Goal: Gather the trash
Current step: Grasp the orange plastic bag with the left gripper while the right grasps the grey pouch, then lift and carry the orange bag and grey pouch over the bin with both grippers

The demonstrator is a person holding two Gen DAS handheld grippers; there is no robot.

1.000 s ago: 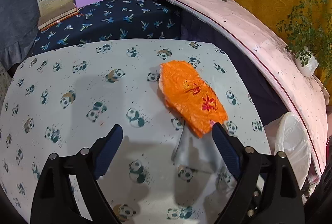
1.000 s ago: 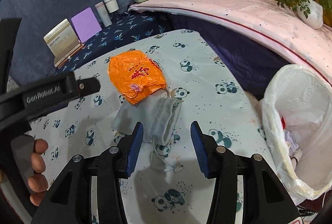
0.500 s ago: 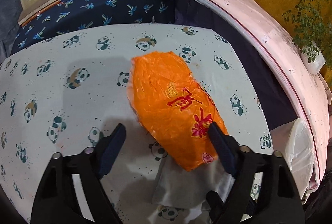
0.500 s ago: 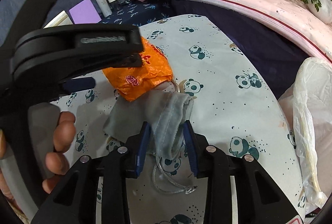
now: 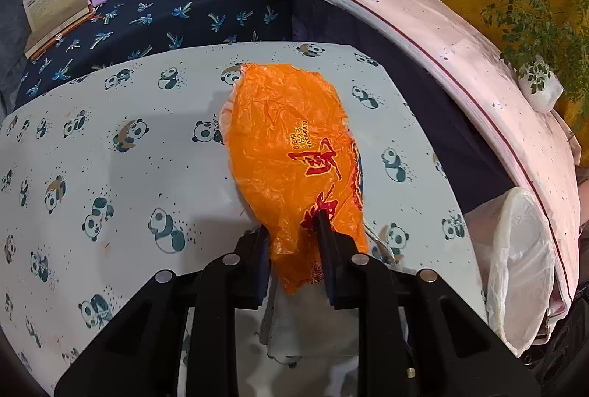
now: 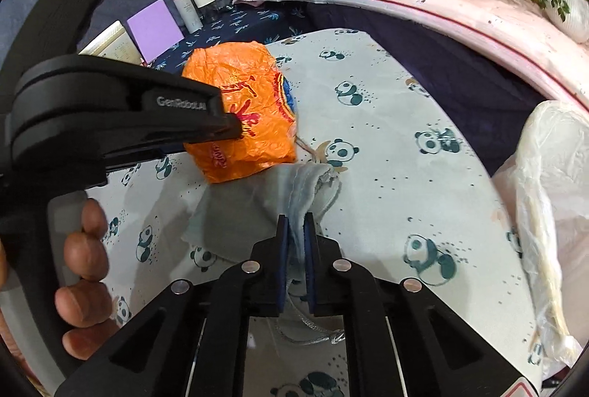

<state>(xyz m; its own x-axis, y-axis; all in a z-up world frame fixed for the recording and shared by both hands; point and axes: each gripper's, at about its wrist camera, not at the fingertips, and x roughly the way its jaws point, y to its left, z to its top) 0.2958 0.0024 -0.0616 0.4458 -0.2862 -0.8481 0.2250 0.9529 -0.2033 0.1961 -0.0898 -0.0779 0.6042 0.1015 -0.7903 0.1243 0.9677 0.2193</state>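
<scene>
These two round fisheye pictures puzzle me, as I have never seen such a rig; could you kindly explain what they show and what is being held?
There is no robot here: a person holds a black two-finger gripper in each hand, and each gripper carries a camera looking forward along its fingers.

One picture comes from the left gripper. It is shut on a crinkled orange plastic bag with red print.

The other comes from the right gripper, shut on a grey drawstring cloth pouch. In that picture the left gripper also shows at the left, with the person's fingers around its handle.

Both items lie on a table covered with a pale panda-print cloth. Beside the table stands a bin lined with a white plastic bag.
</scene>
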